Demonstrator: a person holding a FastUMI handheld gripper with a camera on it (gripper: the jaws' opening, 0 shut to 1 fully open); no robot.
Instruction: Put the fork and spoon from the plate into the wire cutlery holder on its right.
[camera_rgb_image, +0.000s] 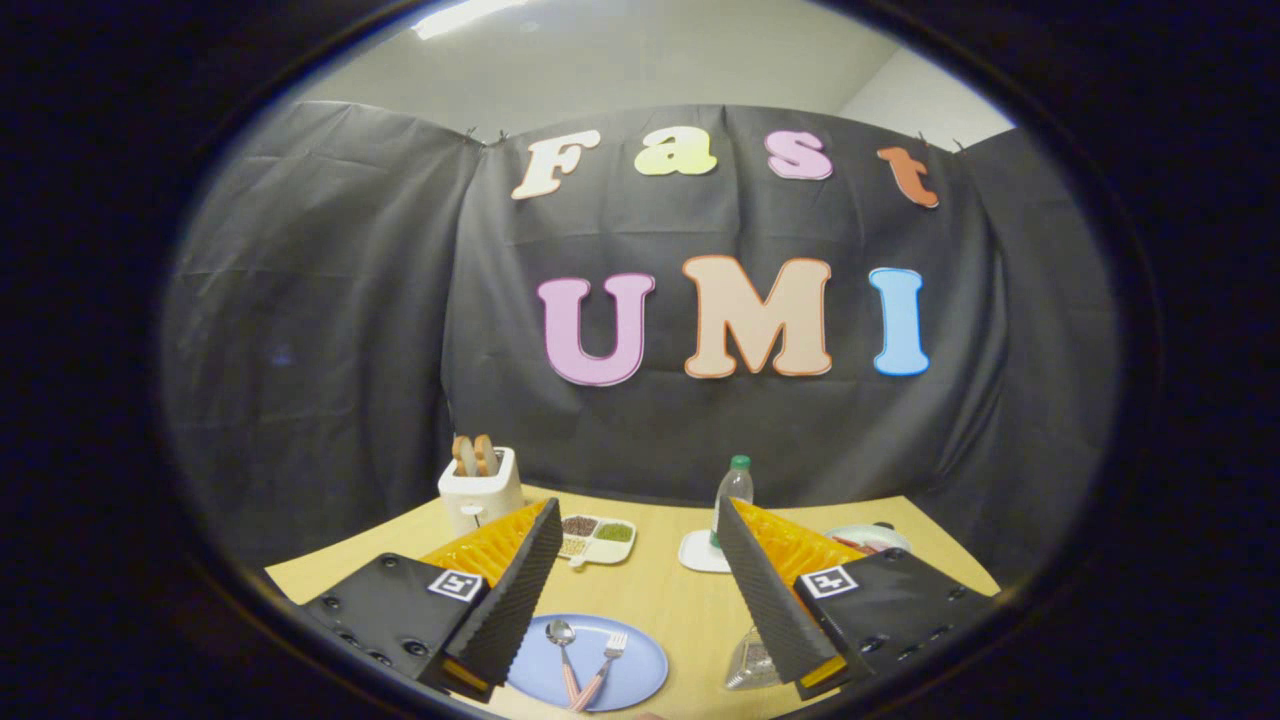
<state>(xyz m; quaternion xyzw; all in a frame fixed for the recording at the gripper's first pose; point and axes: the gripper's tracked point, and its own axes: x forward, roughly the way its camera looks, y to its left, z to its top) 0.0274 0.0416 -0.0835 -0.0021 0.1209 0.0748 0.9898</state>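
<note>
While the gripper (640, 560) hangs above the near part of the wooden table (660, 600), its fingers stand wide apart and hold nothing. Between them, low and near, lies the blue plate (630, 680) — its left rim is hidden behind the left finger. On the plate rest the spoon (562, 640) and the fork (608, 655), their pinkish handles crossing toward the near edge, where the ends are cut off. Just right of the plate, the wire cutlery holder (752, 665) is mostly covered by the right finger and hard to make out; a pale, see-through corner shows. Farther off stand a white toaster (481, 492) with two slices of bread, a divided tray (598, 538) of grains, and a green-capped bottle (733, 495) on a white coaster (700, 552). At far right a white dish (866, 538) — partly hidden — holds something red.
</note>
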